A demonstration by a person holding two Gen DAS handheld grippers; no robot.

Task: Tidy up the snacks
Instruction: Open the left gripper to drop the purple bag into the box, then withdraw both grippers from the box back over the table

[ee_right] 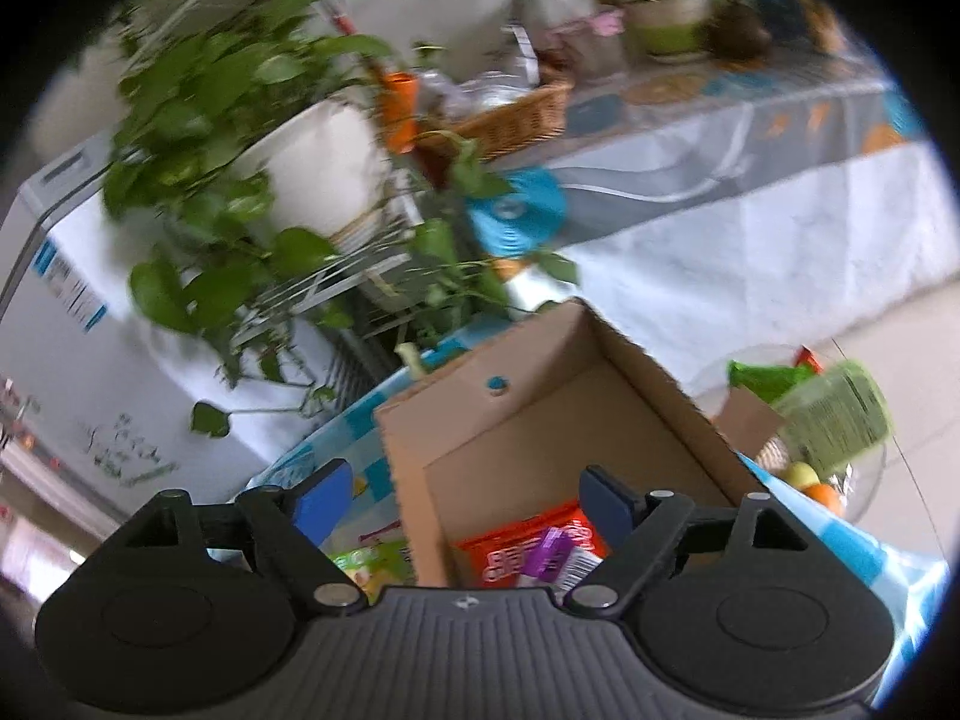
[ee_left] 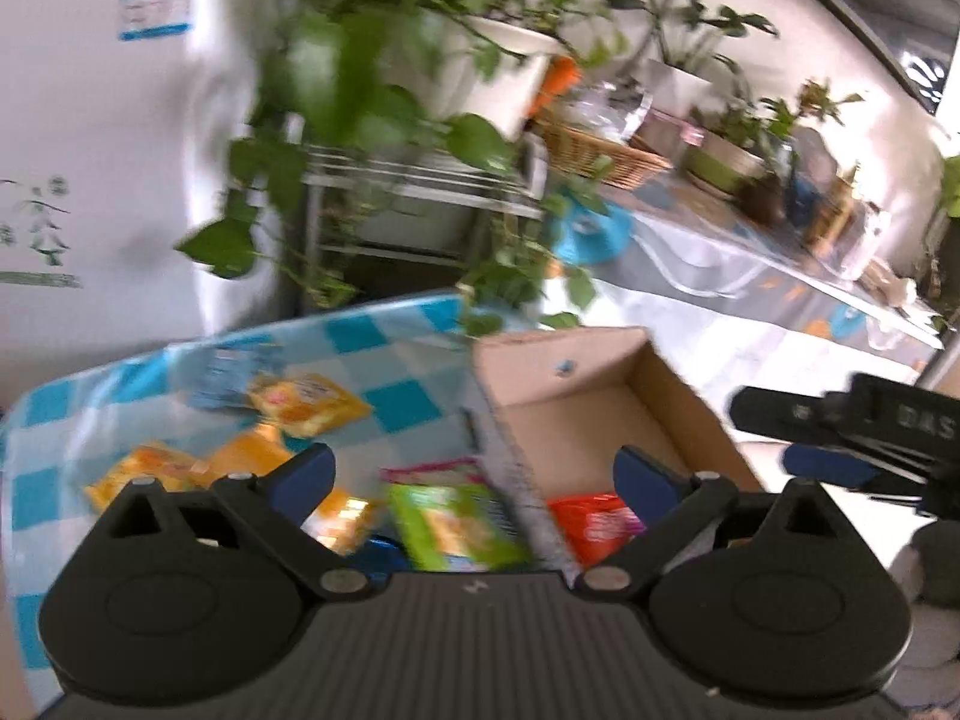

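Checked tablecloth (ee_left: pixel 396 360); both grippers' fingers (ee_left: pixel 312 471) spread, empty; red snack pack (ee_right: pixel 534 552) print blurred; "DAS" on right gripper (ee_left: pixel 834 462).

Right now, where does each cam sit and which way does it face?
Left wrist: on the left tool, angled down at the checked tablecloth, yellow packets and cardboard box; own open fingers and the right tool show.
Right wrist: on the right tool, angled down into the box; own open fingers only.
Shared: box, red packet, green packet, plants.
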